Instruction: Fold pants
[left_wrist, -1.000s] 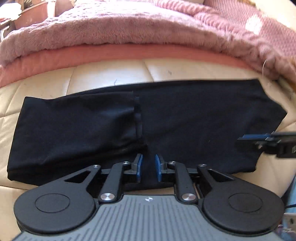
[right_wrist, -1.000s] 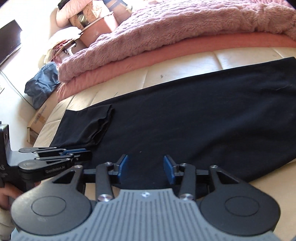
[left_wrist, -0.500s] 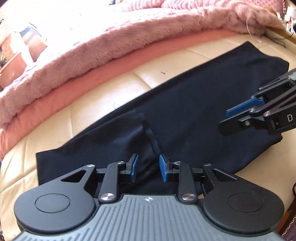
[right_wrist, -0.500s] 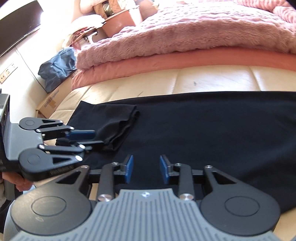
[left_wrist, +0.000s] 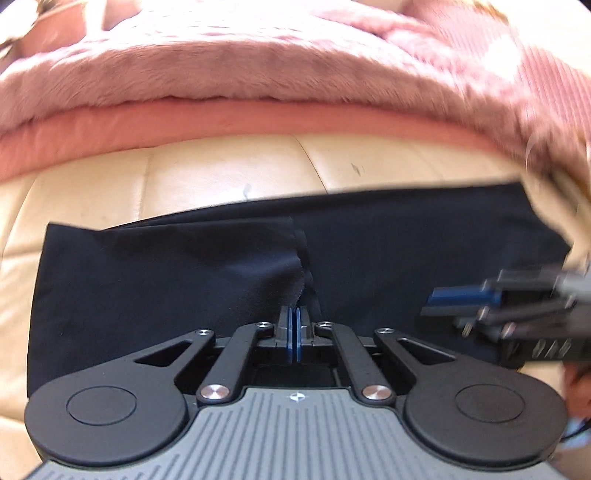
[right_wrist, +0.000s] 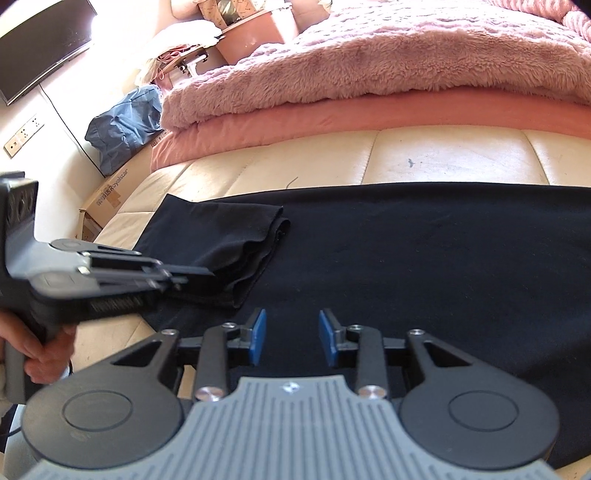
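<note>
Blur: the left wrist view is smeared, worst at its right edge; the right gripper there is a streaked shape and its jaws cannot be read from that side
Cut off: the pants run past the right border of the right wrist view; the near hem is hidden behind both gripper bodies
Hidden: whether cloth sits between the left gripper's pads cannot be told; the pads cover the spot where the folded edge meets them
Pants: black, lying flat along the cream cushion; one end folded back over itself into a short layered flap at the left; pink blanket heaped beyond, apart from the cloth
Left gripper: blue pads pressed together, right at the flap's near edge over the black cloth; a hand grips its handle at the frame's left border
Right gripper, own view: jaws spread, blue pads apart above the flat black fabric, nothing pinched
Change, left: jaws stood apart over the seam half a second ago; they have just been closing and are now together
Change, right: gap narrower than a second ago; pants lie as before, flap in the same place
</note>
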